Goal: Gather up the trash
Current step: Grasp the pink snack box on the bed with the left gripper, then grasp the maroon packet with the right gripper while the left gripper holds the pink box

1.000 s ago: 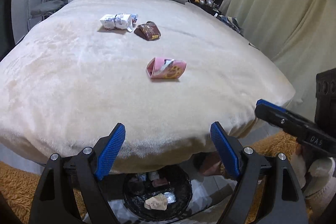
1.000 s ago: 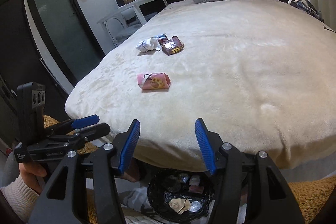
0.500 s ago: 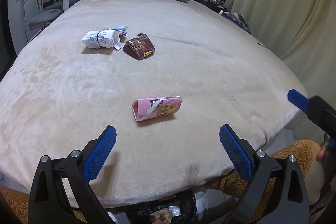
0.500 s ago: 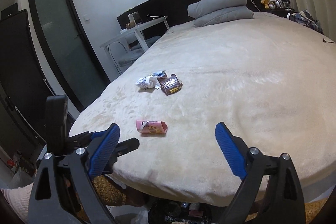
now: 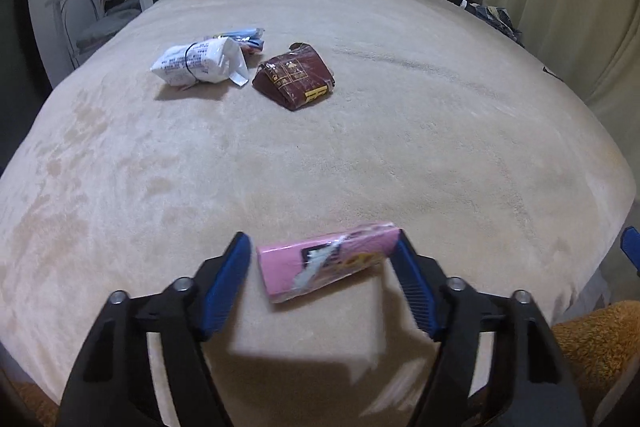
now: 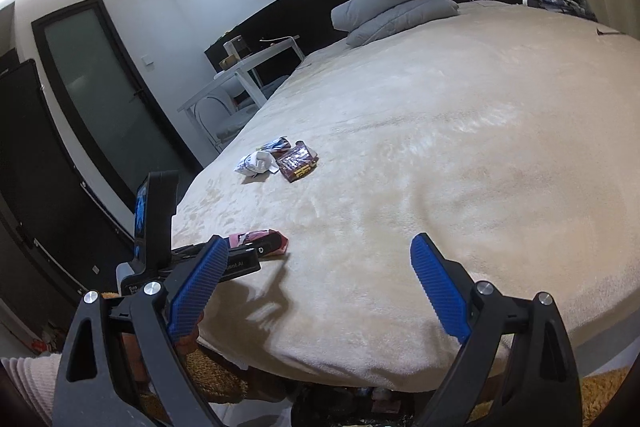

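The left gripper (image 5: 324,267) has its blue ribbed jaws apart around the pink crumpled snack wrapper (image 5: 328,267), which lies on the cream plush bed cover (image 5: 360,147) near the front edge. The right finger touches the wrapper's end; the left one is just beside it. The right gripper (image 6: 316,291) hangs wide open over the bed edge, holding nothing.

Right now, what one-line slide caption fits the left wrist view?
Left hand-held gripper open around a pink wrapper on the beige bed; white packet, brown wrapper beyond.
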Motion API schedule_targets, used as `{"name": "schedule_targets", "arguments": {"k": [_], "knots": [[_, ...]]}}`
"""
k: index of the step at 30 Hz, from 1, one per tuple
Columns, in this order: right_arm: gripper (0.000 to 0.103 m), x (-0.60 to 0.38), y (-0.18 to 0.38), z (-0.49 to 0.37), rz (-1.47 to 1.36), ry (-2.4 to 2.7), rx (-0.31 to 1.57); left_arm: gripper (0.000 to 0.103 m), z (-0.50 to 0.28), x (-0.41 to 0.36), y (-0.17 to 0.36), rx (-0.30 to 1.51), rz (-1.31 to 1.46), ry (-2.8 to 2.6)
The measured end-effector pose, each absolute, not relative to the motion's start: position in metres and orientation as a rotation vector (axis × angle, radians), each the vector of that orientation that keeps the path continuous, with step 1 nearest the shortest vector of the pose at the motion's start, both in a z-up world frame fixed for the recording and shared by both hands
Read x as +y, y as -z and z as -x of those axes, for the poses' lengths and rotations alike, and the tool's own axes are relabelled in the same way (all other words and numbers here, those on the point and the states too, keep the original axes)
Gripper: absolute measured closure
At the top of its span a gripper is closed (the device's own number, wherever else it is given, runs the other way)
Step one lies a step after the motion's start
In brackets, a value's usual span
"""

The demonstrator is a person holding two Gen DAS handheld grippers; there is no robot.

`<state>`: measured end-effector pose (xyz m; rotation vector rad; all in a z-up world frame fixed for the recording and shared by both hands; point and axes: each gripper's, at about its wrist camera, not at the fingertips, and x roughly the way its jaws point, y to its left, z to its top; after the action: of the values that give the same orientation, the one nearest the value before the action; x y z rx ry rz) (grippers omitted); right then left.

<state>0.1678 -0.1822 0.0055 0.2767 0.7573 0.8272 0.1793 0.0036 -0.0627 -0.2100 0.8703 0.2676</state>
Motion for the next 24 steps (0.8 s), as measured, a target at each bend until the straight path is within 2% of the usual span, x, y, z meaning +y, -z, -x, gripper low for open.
{"name": "schedule_targets", "arguments": {"k": [9,24], "knots": [[0.011,-0.187,0.001,-0.174,-0.276,-0.794,0.785,0.038,-0.171,0.016,0.041,0.821,0.177,-0.240],[0.011,-0.121,-0.005,-0.224,-0.198,-0.850,0.833,0.038,-0.143,0.055,-0.013,0.699,0.154,-0.196]]}}
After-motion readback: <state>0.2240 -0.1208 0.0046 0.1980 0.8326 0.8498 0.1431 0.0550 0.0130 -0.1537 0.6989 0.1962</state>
